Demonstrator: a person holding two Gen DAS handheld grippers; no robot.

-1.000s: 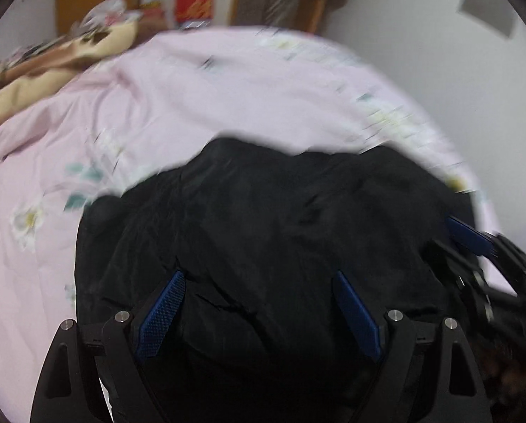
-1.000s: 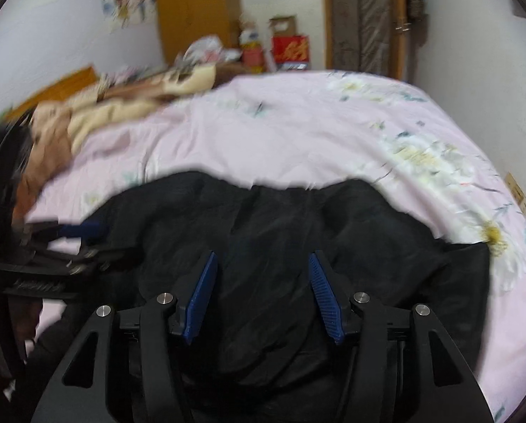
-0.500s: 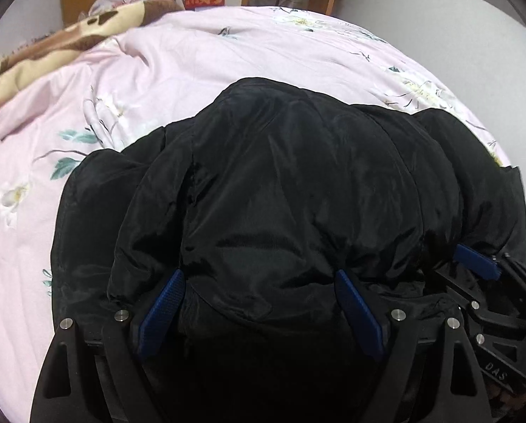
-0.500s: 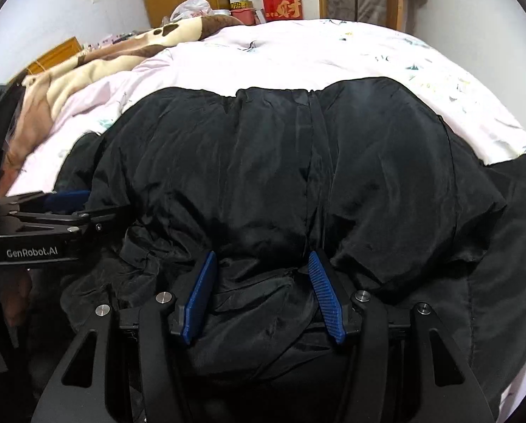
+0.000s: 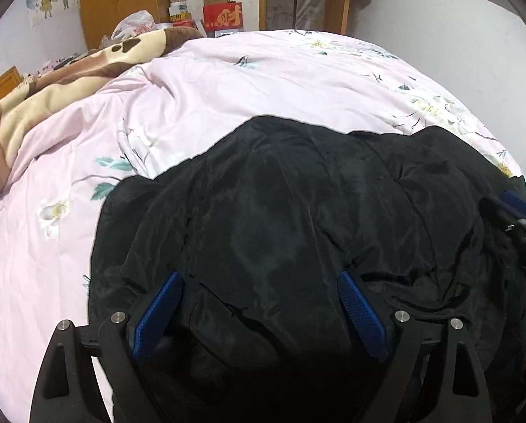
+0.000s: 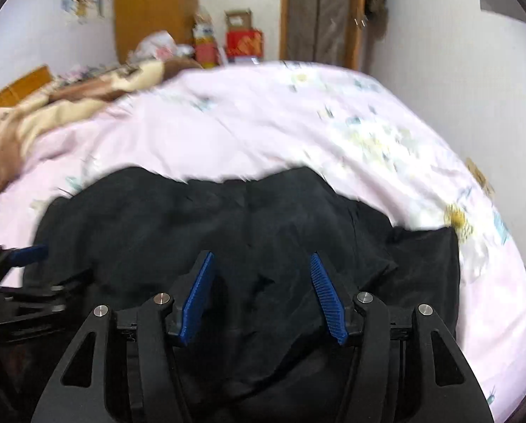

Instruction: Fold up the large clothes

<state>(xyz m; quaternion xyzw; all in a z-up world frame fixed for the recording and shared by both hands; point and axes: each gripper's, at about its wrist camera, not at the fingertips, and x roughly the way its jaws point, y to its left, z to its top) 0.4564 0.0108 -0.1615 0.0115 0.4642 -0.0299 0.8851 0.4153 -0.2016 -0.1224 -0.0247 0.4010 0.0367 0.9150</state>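
Black jacket, bunched on the near part of the pink floral bedspread, its long axis running left to right; its near hem is cut off below both views. Left gripper spread, fabric bulging between the pads, grip uncertain. Right gripper likewise parted over cloth; this view is motion-blurred. Compared with half a second ago, the jacket fills less of each view. Brown blanket lies along the bed's left edge.
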